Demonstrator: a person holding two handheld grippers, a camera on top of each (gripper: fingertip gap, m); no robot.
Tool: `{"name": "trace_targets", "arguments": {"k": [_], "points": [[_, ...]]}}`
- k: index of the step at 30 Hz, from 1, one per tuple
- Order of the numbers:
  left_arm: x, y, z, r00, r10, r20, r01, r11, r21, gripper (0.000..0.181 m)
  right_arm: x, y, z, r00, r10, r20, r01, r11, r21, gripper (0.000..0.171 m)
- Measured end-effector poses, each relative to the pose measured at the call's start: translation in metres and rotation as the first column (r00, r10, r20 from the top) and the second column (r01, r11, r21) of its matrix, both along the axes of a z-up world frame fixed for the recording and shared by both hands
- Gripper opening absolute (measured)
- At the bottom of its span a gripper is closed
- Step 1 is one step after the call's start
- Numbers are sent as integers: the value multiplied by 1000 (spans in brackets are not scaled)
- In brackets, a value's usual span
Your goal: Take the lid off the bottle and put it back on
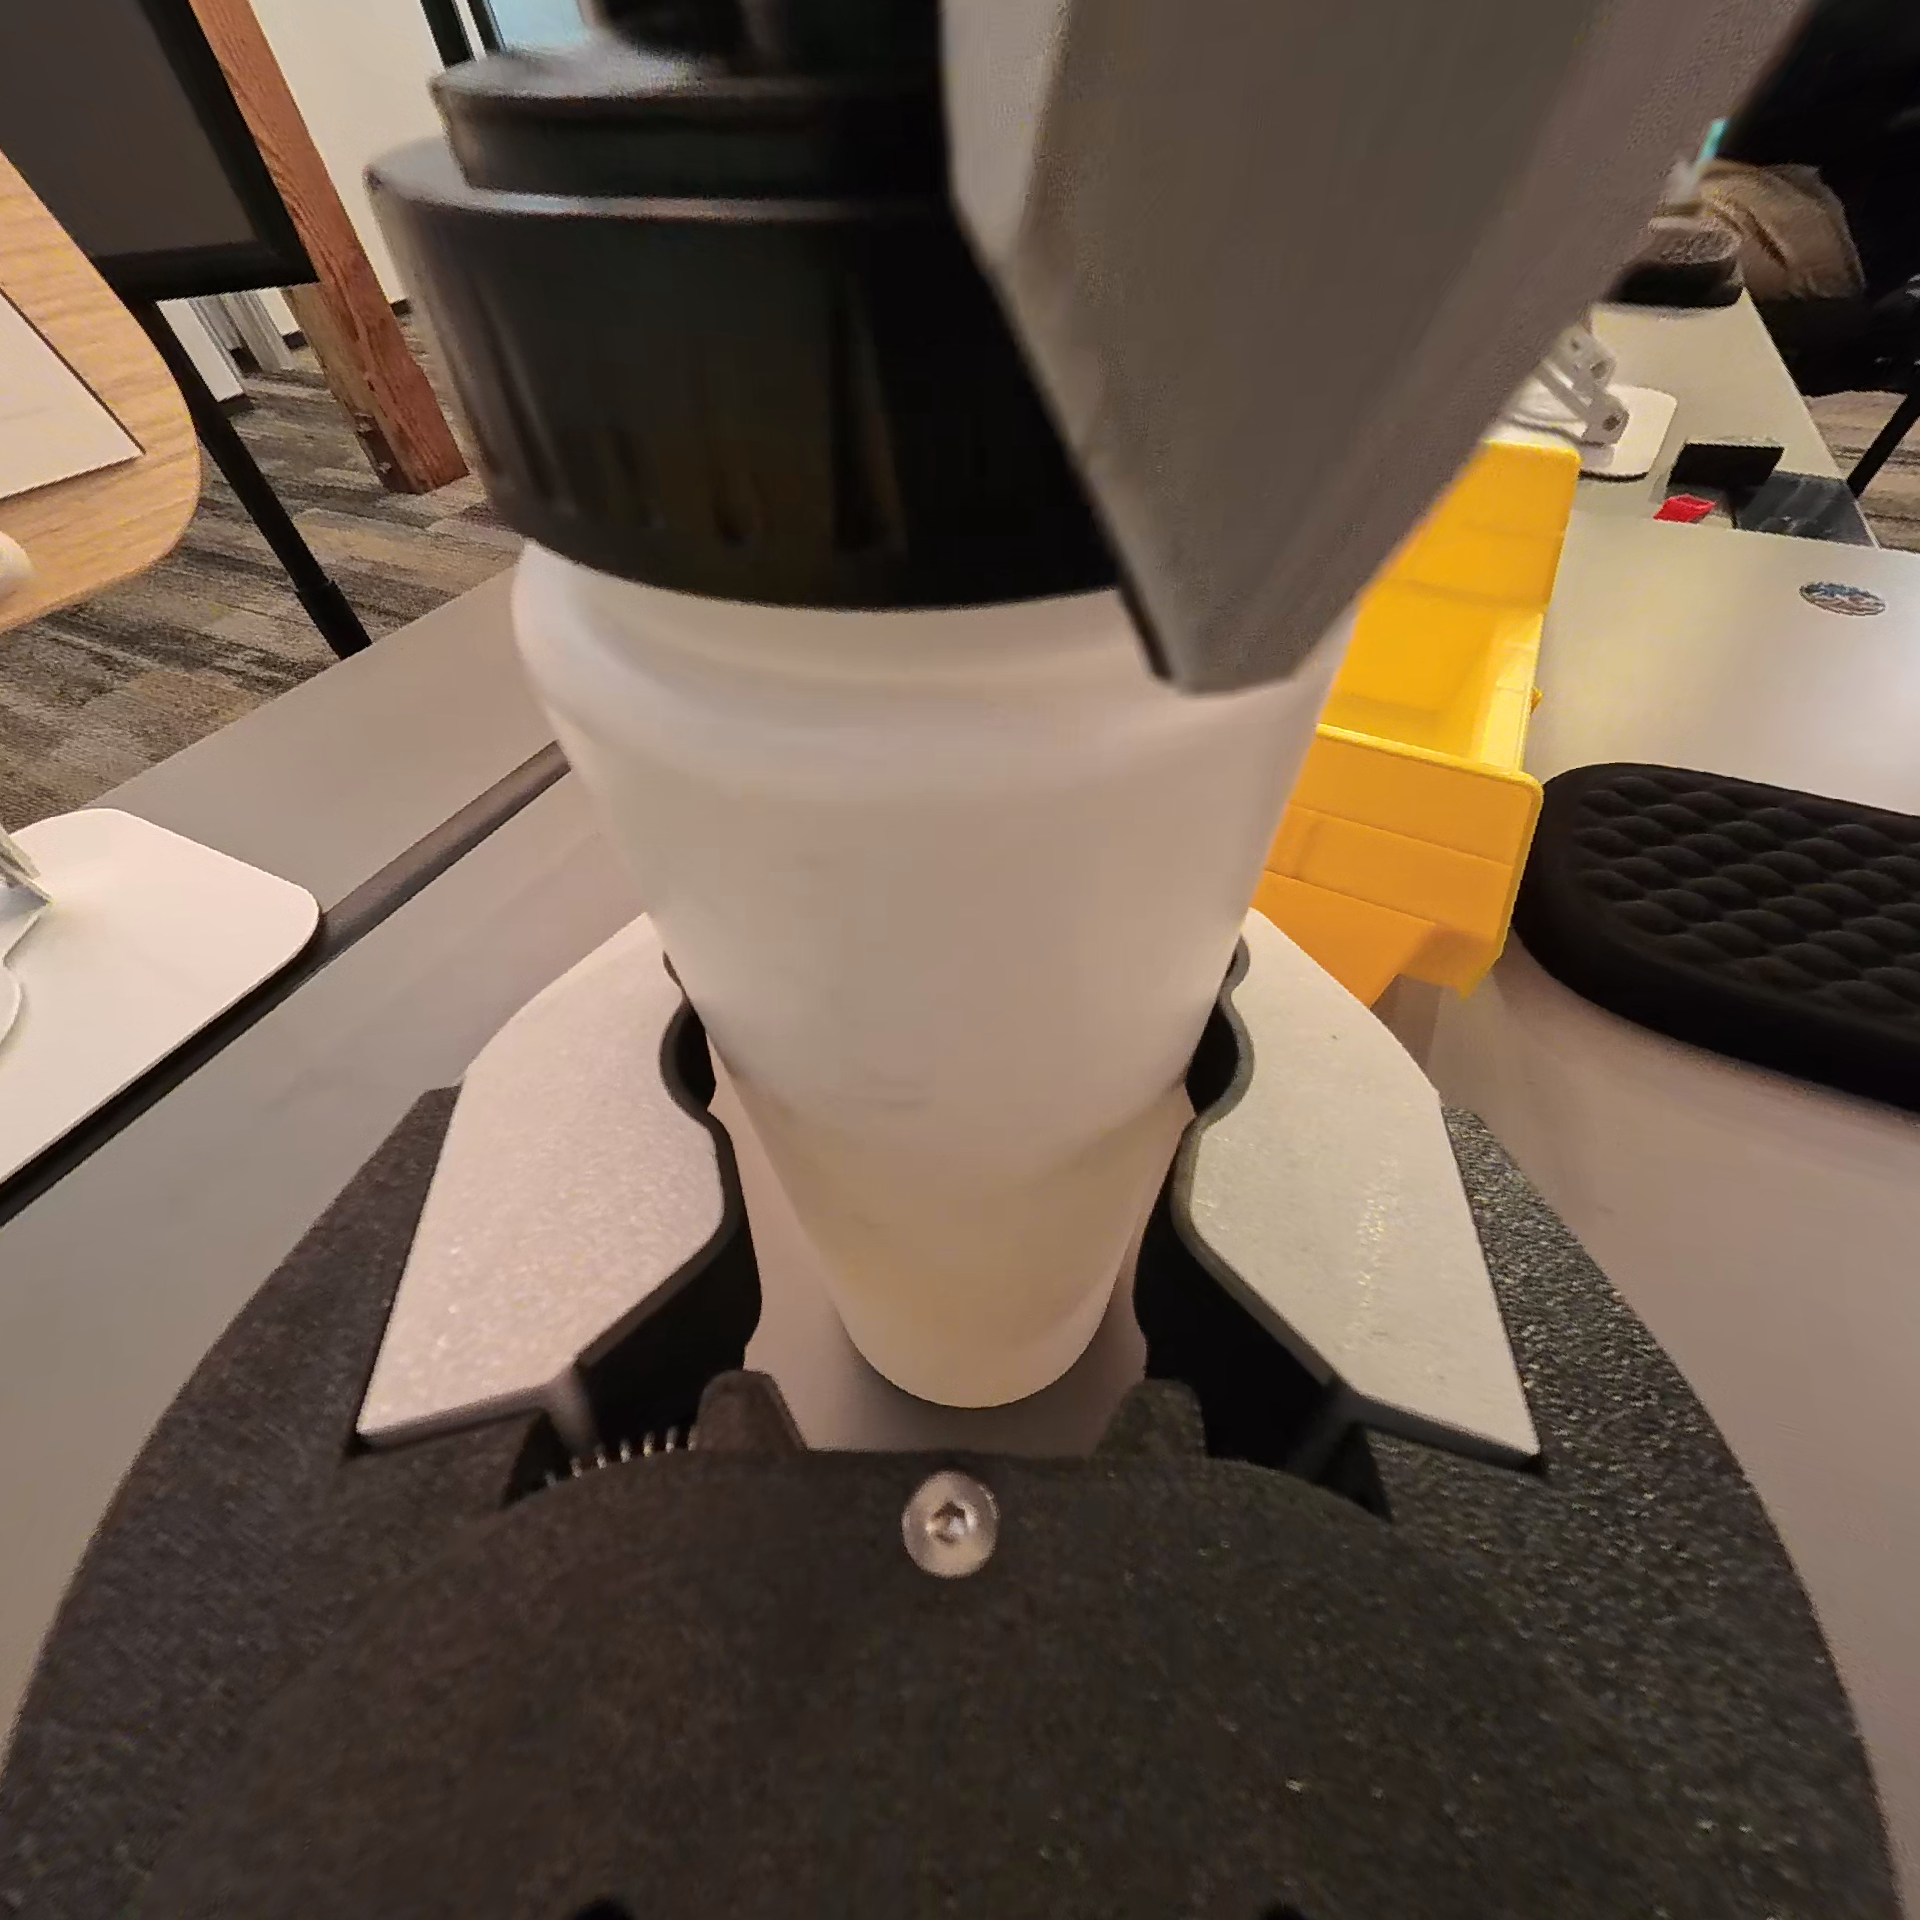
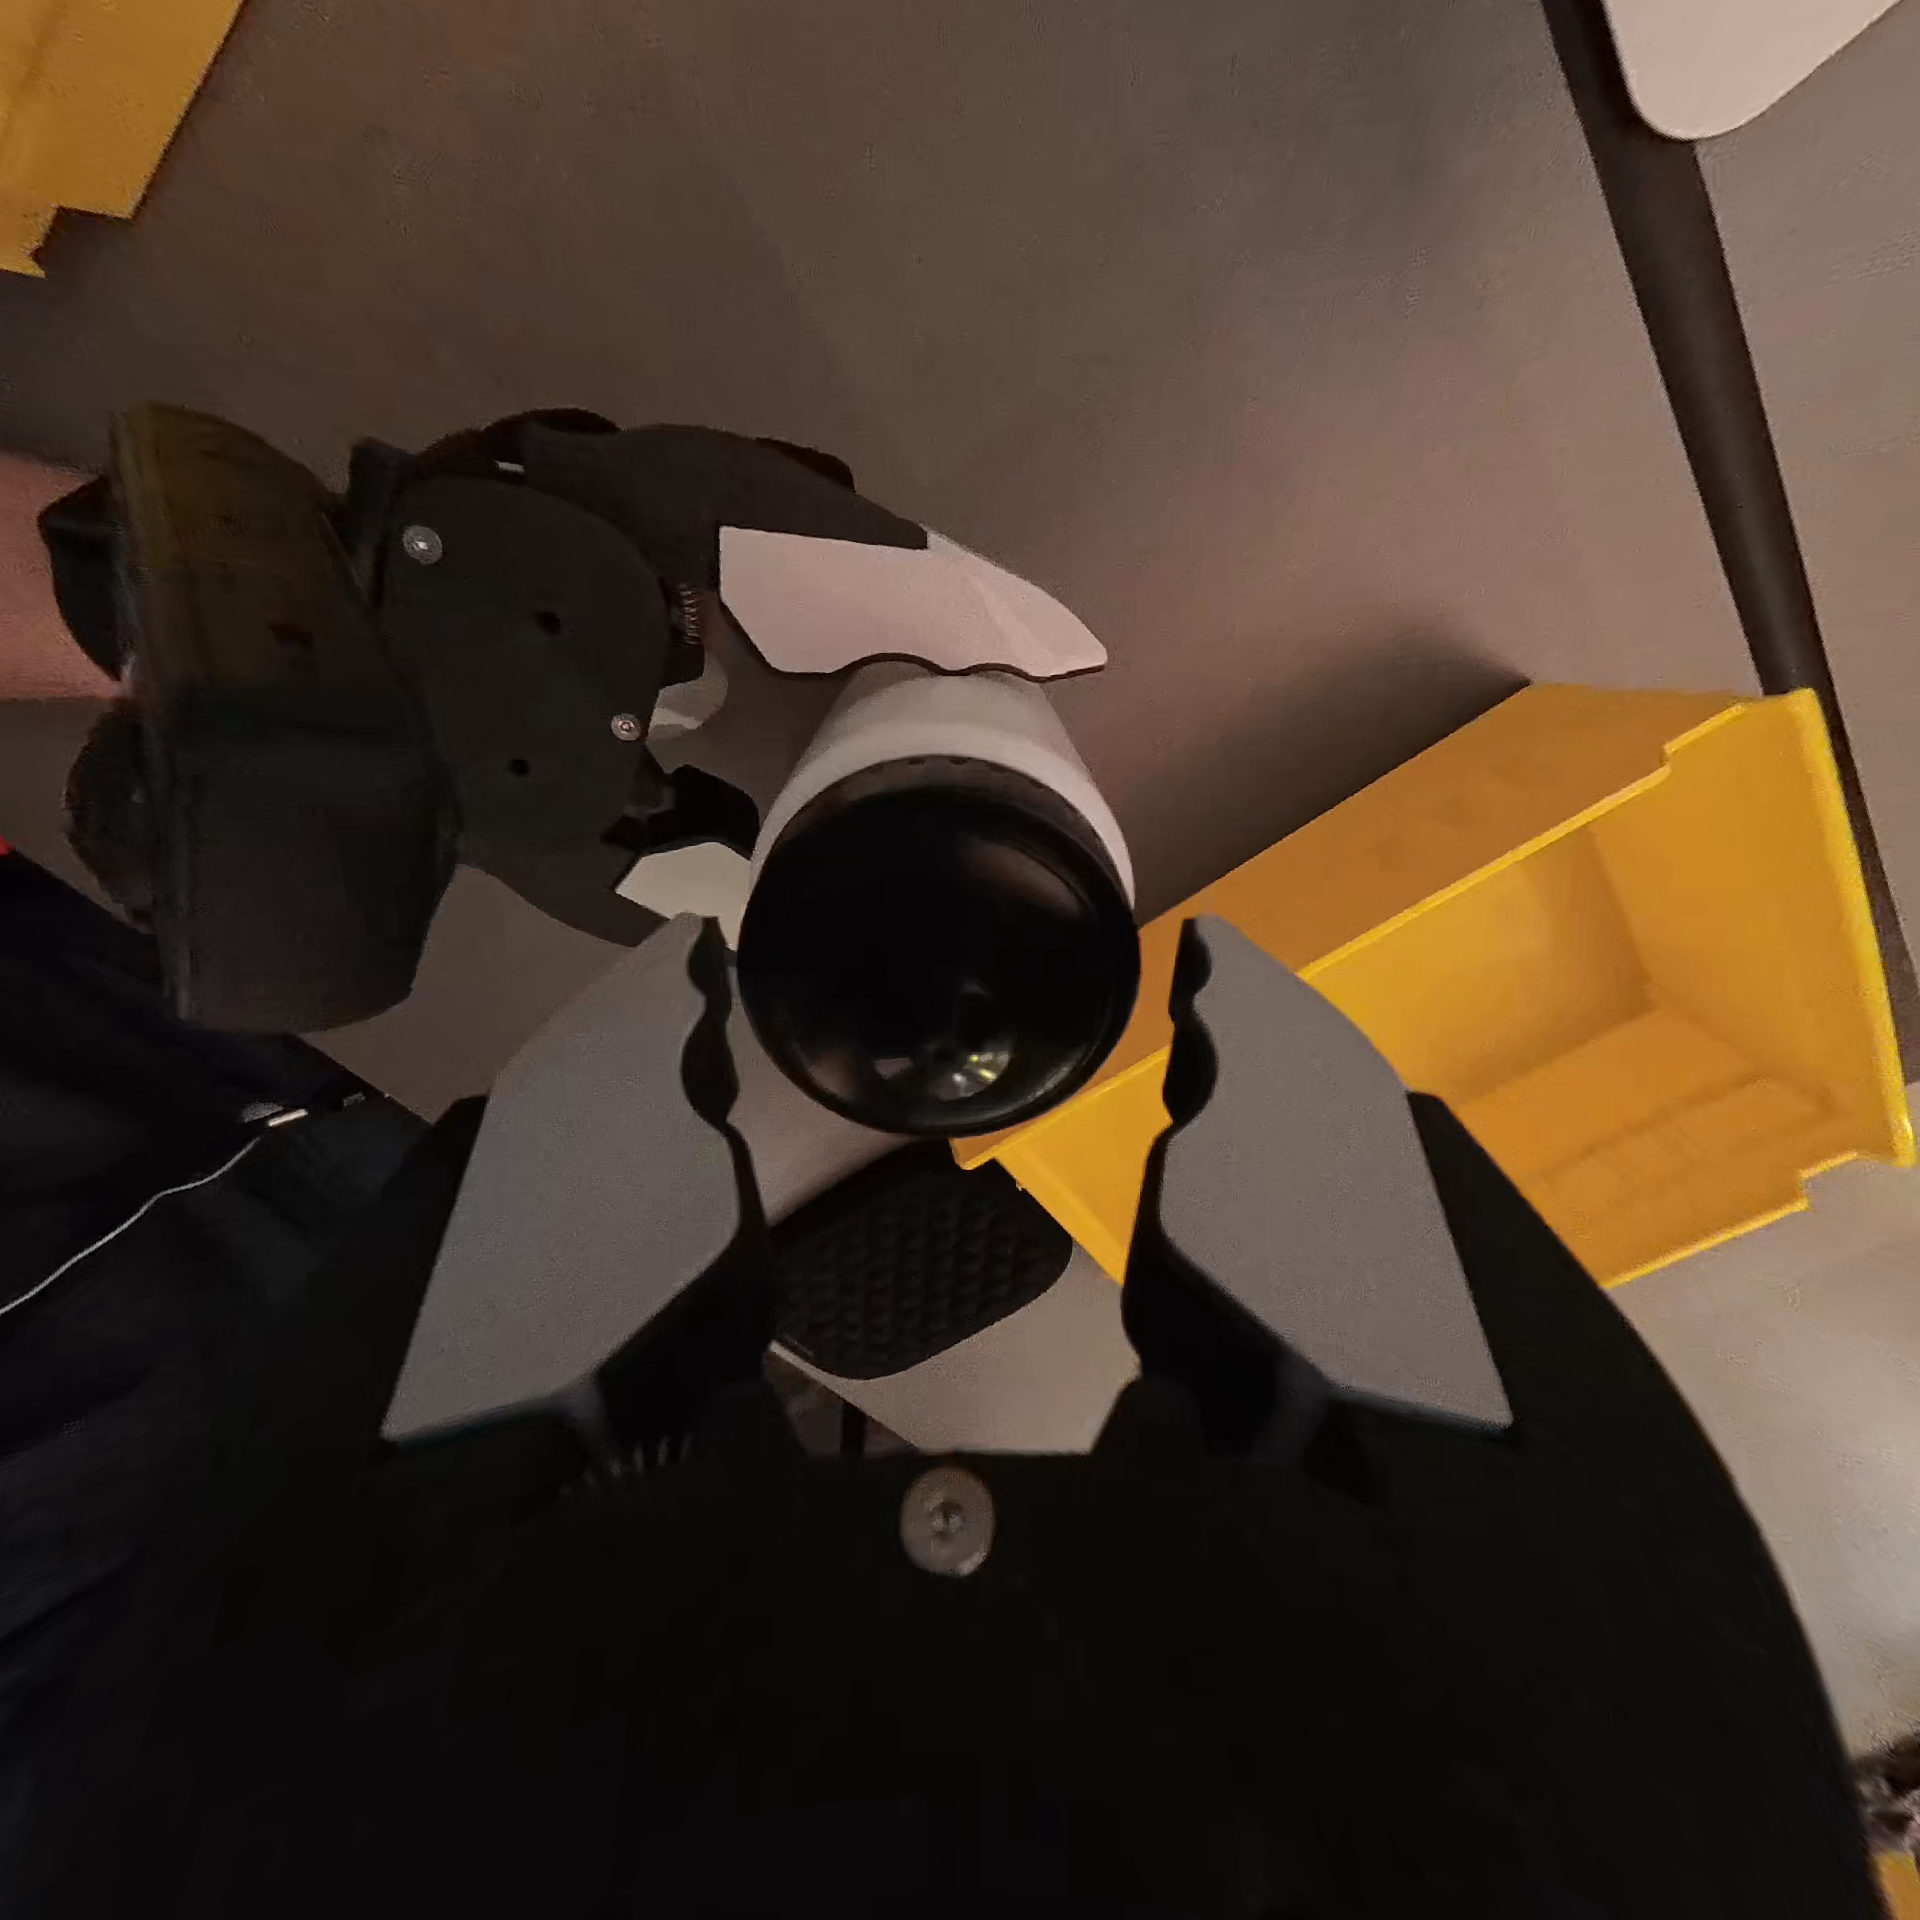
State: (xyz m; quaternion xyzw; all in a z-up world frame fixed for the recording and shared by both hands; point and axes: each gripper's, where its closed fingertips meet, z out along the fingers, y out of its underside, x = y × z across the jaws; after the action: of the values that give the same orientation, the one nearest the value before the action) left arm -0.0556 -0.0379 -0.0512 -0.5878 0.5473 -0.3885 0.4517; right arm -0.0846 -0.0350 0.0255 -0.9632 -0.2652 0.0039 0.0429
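A white bottle (image 1: pixel 935 935) with a black ribbed lid (image 1: pixel 717 395) screwed on stands upright on the grey table. My left gripper (image 1: pixel 961 940) is shut on the bottle's lower body, one finger on each side. In the right wrist view I look straight down on the lid (image 2: pixel 935 956). My right gripper (image 2: pixel 945 935) is open, with a finger on either side of the lid and a small gap to each. One grey finger (image 1: pixel 1299 312) of it hangs beside the lid in the left wrist view. The left gripper's fingers (image 2: pixel 894 613) show clamped on the bottle (image 2: pixel 935 727).
A yellow plastic bin (image 1: pixel 1423 800) lies right behind the bottle, also in the right wrist view (image 2: pixel 1558 987). A black patterned pad (image 1: pixel 1745 914) lies to its right. A white stand base (image 1: pixel 135 966) sits at the left. A dark seam (image 2: pixel 1704 416) splits the table.
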Motion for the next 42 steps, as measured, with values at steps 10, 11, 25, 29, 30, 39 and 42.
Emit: {"name": "trace_targets", "arguments": {"k": [10, 11, 25, 29, 30, 39, 42], "points": [[1, -2, 0, 1000, -16, 0, 16, 1000, -6, 92, -1, -6, 0, 805, 593, -20, -594, 804, -28, 77], [1, -2, 0, 1000, -14, 2, 14, 1000, -14, 92, -1, -4, 0, 822, 568, -35, -569, 822, -20, 76], [0, 1, 0, 1000, 8, -4, -8, 1000, -1, 92, -3, 2, 4, 999, 49, -14, -48, 998, 44, 73], [0, 0, 0, 1000, -1, -3, 1, 1000, -2, 92, -3, -2, 3, 915, 403, 21, -403, 915, -12, 74], [0, 0, 0, 1000, -2, -3, 2, 1000, -1, 92, -4, -2, 3, 846, 533, 30, -533, 846, 3, 74], [0, 0, 0, 1000, 3, -6, -3, 1000, -2, 92, 3, 4, 3, 954, 298, 27, -299, 950, 84, 90], [0, 1, 0, 1000, 4, -6, -4, 1000, -1, 92, 2, 4, 1, 994, 102, 25, -104, 990, 94, 90]]}}
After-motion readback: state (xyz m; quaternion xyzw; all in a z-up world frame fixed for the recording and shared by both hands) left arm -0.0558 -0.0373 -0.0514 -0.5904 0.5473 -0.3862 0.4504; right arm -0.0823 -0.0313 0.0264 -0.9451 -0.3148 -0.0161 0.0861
